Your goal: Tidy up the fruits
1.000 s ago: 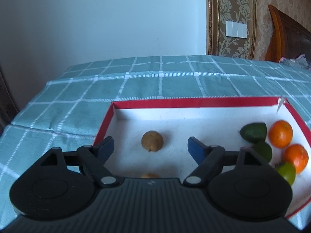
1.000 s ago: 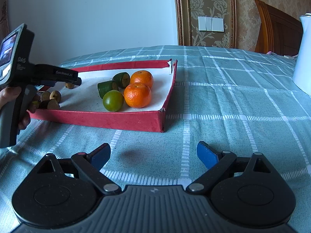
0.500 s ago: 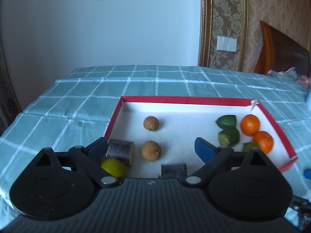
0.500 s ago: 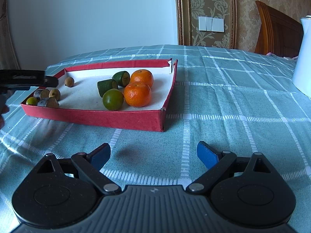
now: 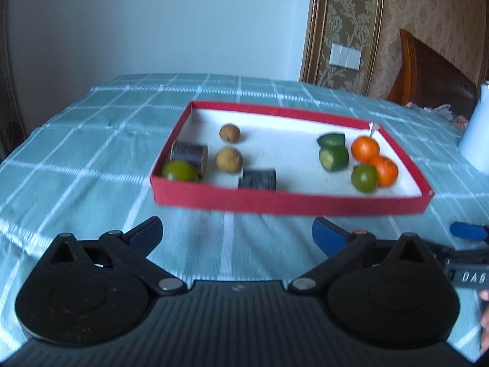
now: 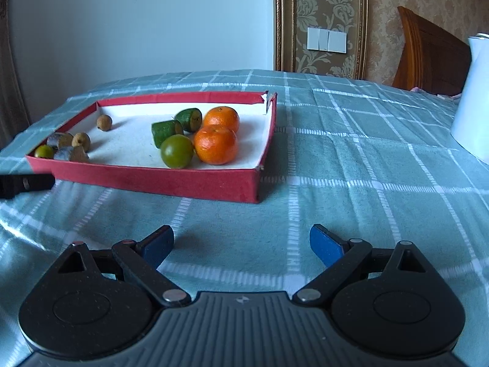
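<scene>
- Hovering short of the tray [image 5: 284,203], left gripper [image 5: 237,235] wide and empty, jaws just opened, likely clearing away.
- Grouped at tray's left: lime [image 5: 178,171], brown fruits [image 5: 228,159], dark chunks [image 5: 256,179], blurred, perhaps cane.
- Gathered at right by kind: oranges [image 6: 216,144], green pieces [image 6: 166,131].
- Waiting low over the cloth [image 6: 351,153], right gripper [image 6: 241,246] wide, empty.

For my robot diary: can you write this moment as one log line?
left claw: open, empty, just widened | right claw: open, empty | red tray: fruits inside | both claws outside tray
</scene>
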`<state>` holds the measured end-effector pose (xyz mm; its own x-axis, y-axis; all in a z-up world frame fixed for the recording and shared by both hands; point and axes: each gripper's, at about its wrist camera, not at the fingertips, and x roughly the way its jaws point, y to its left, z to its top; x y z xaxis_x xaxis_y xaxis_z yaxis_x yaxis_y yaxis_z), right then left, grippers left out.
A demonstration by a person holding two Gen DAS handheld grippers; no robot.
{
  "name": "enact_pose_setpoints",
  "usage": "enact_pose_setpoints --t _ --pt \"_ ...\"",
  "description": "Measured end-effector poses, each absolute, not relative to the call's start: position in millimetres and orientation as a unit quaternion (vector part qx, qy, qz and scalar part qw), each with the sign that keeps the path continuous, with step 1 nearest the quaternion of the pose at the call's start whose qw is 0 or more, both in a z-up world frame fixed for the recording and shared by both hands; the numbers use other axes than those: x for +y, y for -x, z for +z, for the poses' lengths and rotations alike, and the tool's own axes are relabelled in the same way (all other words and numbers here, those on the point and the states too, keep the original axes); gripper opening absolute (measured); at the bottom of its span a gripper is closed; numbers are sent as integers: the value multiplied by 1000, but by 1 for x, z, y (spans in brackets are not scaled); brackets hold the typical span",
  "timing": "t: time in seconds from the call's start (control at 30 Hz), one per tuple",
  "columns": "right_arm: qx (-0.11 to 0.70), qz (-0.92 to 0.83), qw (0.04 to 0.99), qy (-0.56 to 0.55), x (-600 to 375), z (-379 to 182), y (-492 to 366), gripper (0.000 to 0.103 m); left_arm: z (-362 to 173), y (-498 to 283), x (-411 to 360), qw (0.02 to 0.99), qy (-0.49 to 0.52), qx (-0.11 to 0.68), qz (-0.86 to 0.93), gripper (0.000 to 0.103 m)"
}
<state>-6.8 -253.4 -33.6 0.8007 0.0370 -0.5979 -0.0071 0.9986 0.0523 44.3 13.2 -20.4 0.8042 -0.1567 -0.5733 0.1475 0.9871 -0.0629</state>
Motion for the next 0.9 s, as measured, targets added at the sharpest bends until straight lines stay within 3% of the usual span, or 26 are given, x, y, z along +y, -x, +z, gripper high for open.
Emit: enact_pose_setpoints --t 0.9 --pt "271 -25 962 4 -196 -12 28 96 -6 -4 5 954 2 292 -71 103"
